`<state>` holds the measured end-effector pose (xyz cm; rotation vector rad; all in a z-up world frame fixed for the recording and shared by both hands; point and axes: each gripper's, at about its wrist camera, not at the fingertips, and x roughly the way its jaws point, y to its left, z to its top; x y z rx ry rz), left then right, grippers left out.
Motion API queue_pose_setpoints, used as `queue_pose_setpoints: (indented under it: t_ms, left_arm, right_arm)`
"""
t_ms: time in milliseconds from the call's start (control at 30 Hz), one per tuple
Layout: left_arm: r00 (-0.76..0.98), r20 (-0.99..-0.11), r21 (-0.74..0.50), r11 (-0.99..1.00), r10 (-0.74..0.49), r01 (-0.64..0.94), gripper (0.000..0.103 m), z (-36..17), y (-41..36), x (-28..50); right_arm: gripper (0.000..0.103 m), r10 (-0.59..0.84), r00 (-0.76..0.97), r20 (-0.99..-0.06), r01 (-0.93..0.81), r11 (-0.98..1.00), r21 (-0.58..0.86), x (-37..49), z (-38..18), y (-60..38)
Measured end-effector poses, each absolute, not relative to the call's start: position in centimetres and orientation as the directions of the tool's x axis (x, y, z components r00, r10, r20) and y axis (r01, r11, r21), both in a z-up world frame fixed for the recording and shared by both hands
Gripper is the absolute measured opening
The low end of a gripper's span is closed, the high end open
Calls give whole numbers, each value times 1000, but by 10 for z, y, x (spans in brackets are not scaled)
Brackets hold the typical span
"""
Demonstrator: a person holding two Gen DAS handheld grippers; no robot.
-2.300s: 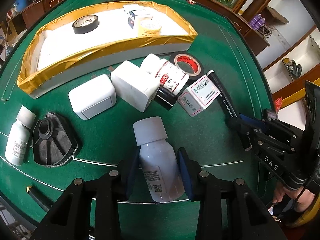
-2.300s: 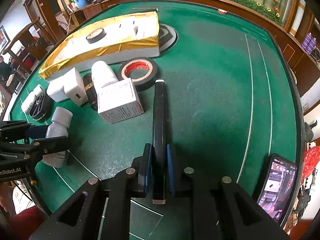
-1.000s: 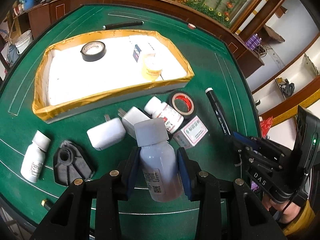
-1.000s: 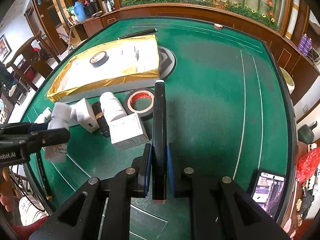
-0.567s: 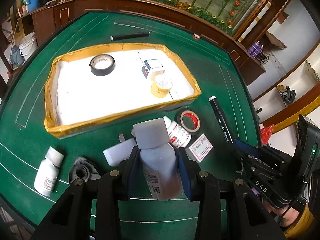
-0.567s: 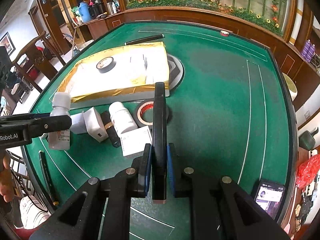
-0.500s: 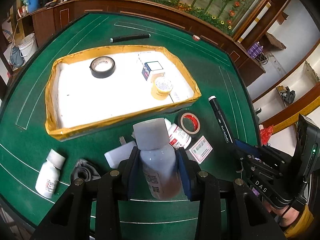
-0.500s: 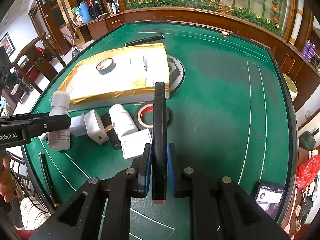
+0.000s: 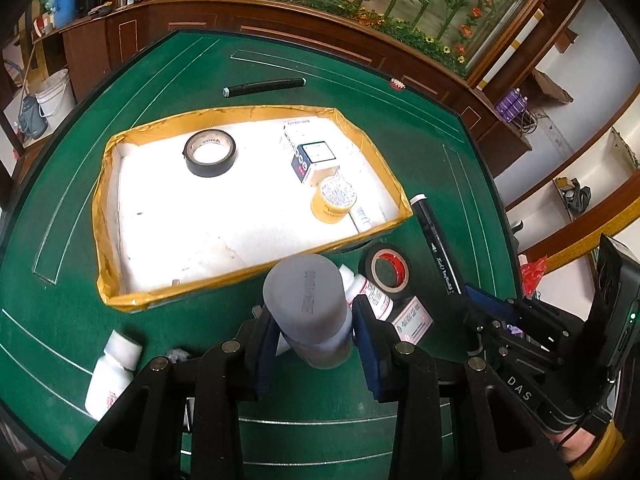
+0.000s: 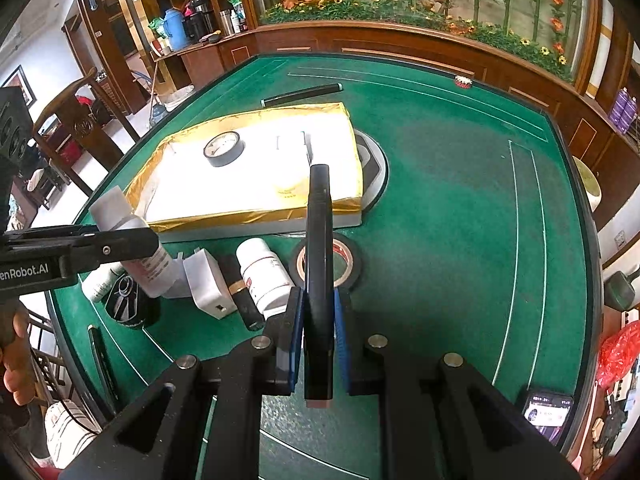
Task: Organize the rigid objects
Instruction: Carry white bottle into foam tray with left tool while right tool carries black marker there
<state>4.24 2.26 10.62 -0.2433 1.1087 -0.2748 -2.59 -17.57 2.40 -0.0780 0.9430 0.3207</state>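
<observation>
Gripping a white plastic bottle point(image 9: 306, 304) between its blue pads, the left hand-held gripper point(image 9: 314, 344) held it off the green table point(image 9: 72, 280) at the lower centre of the left wrist view, the grey cap tipped toward the camera and overlapping the near gold-taped rim of the white tray point(image 9: 248, 270). Inside the tray lay a black tape roll point(image 9: 209, 153) at upper left, a small blue-and-white box point(image 9: 314, 160) and a yellow tub point(image 9: 334, 199) toward the right. Just below the tray's right corner sat a red-cored tape roll point(image 9: 387, 272), a red-labelled white bottle point(image 9: 366, 288) and a small carton point(image 9: 412, 319); another white bottle point(image 9: 112, 374) lay at lower left. In the right wrist view, the right hand-held gripper point(image 10: 316, 334) was clamped on a black marker point(image 10: 319, 248) pointing up the middle of the frame, above the table. A white plug adapter point(image 10: 208, 282) stood left of it, and a phone point(image 10: 546, 416) lay at lower right.
</observation>
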Motion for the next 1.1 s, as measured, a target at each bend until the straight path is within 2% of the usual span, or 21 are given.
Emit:
queue_pose_setpoints:
  t_ms: [667,1100]
  left_arm:
    - [442,-824,-364,929,-354,66,38,109,53,92]
    - [377,-851,-371,927,-366,62,37,76,51,130]
  right_arm:
    - [14,237,542,-806,-316,946,66,42,35,-148]
    - [14,206,482,-852,-339,940,36,111,20,-129]
